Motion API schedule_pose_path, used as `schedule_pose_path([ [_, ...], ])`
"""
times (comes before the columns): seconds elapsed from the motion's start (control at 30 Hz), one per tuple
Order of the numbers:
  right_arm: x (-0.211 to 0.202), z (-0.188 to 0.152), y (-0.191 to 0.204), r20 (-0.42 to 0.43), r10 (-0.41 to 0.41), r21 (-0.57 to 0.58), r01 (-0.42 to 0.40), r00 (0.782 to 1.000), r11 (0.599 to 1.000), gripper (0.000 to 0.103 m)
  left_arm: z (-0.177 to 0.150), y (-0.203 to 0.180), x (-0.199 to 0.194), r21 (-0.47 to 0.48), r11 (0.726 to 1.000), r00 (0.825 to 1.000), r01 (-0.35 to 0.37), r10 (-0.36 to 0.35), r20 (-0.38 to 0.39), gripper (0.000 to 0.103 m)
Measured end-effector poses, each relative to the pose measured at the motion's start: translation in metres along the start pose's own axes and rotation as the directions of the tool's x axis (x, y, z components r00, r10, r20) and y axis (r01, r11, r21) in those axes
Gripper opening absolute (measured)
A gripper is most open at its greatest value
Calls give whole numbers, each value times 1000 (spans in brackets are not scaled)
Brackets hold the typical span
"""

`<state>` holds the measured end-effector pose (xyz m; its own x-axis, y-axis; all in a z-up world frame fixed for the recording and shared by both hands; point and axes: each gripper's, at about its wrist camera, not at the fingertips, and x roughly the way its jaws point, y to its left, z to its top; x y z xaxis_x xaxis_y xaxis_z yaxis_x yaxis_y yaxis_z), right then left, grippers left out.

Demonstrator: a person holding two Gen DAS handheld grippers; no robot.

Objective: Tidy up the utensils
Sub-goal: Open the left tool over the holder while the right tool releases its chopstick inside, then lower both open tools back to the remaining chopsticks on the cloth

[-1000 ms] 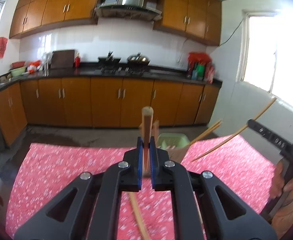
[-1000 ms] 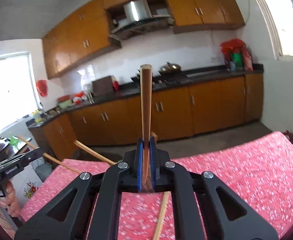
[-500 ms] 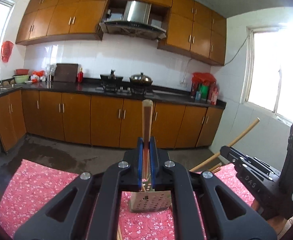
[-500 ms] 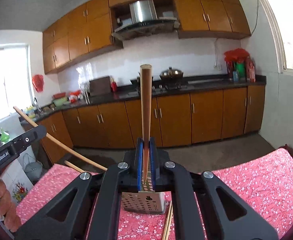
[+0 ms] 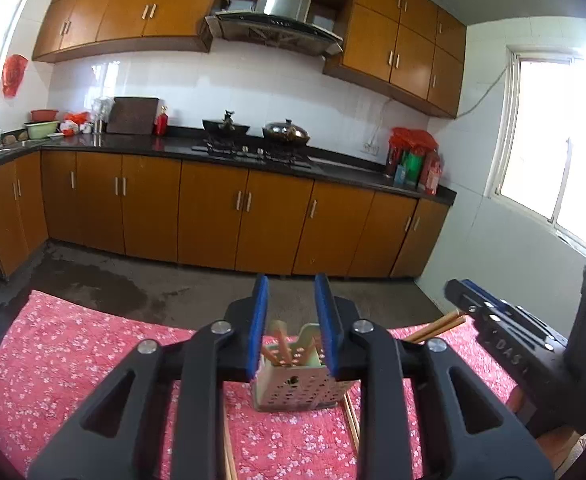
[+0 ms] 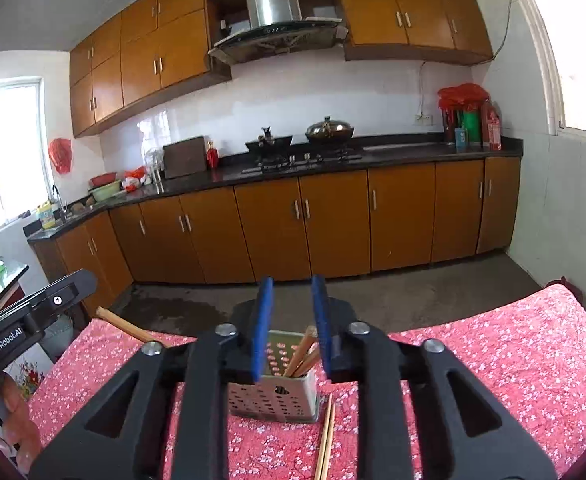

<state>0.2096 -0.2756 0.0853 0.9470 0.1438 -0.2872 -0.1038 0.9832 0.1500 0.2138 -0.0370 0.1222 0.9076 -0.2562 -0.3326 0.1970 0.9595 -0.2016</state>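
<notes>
A perforated metal utensil holder (image 5: 297,390) (image 6: 273,400) stands on the red floral tablecloth (image 5: 73,352) (image 6: 513,352), with wooden chopsticks (image 5: 281,346) (image 6: 301,354) upright in it. My left gripper (image 5: 292,326) is just short of the holder; its jaws are opening and nothing is between the blue pads. My right gripper (image 6: 292,326) is likewise near the holder, its jaws opening and empty. Each gripper shows in the other's view (image 5: 465,296) (image 6: 65,292), with a slanting wooden stick (image 5: 437,327) (image 6: 129,326) beside its fingers; whether they touch I cannot tell.
Loose chopsticks (image 5: 351,420) (image 6: 325,436) lie on the cloth in front of the holder. The table's far edge drops to a grey floor before brown kitchen cabinets (image 5: 213,216). A person's hand (image 6: 17,412) grips the left tool.
Both grippers have opened and let go of the upright wooden sticks they were clamping. The sticks no longer rise between the pads; chopsticks now stand in the holder, which sits centred beyond both grippers.
</notes>
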Motion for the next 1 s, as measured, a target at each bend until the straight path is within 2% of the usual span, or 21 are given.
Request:
schedule_pose_path([
  [0.13,-22,6,-20,40,-38,32,37,998,999,23,1,15,-28,-15,999,999,-36,37,39,32],
  [0.23,-30,-5,-46,11,-89,74,88,996,993,23,-5,31,-46,-22,996,996,-82,83,44,34],
  [0.33,-22,-29,-74,-91,-135,97,144,987,985,23,-24,55,-56,-18,987,987,-160,160,20,35],
  [0.43,5,-80,-98,-280,-150,101,184,948,978,23,-60,83,-44,2,971,967,-240,240,-84,35],
  [0.5,19,-112,-100,-382,-98,115,153,919,982,23,-85,97,-32,19,965,952,-262,262,-161,35],
  [0.53,25,-131,-99,-428,-60,128,127,902,984,23,-99,102,-24,22,967,945,-255,254,-206,35],
  [0.67,36,-175,-76,-519,59,150,23,853,989,22,-146,103,-8,19,977,921,-212,206,-332,35],
  [0.73,39,-190,-61,-546,79,129,-9,834,992,22,-167,99,-2,5,985,908,-171,159,-387,35],
  [0.93,49,-205,-42,-594,62,83,-16,802,996,20,-200,81,10,-12,993,877,-114,95,-470,33],
  [1.0,49,-206,-38,-590,39,57,-7,807,998,20,-208,74,11,-1,994,869,-111,97,-484,33],
])
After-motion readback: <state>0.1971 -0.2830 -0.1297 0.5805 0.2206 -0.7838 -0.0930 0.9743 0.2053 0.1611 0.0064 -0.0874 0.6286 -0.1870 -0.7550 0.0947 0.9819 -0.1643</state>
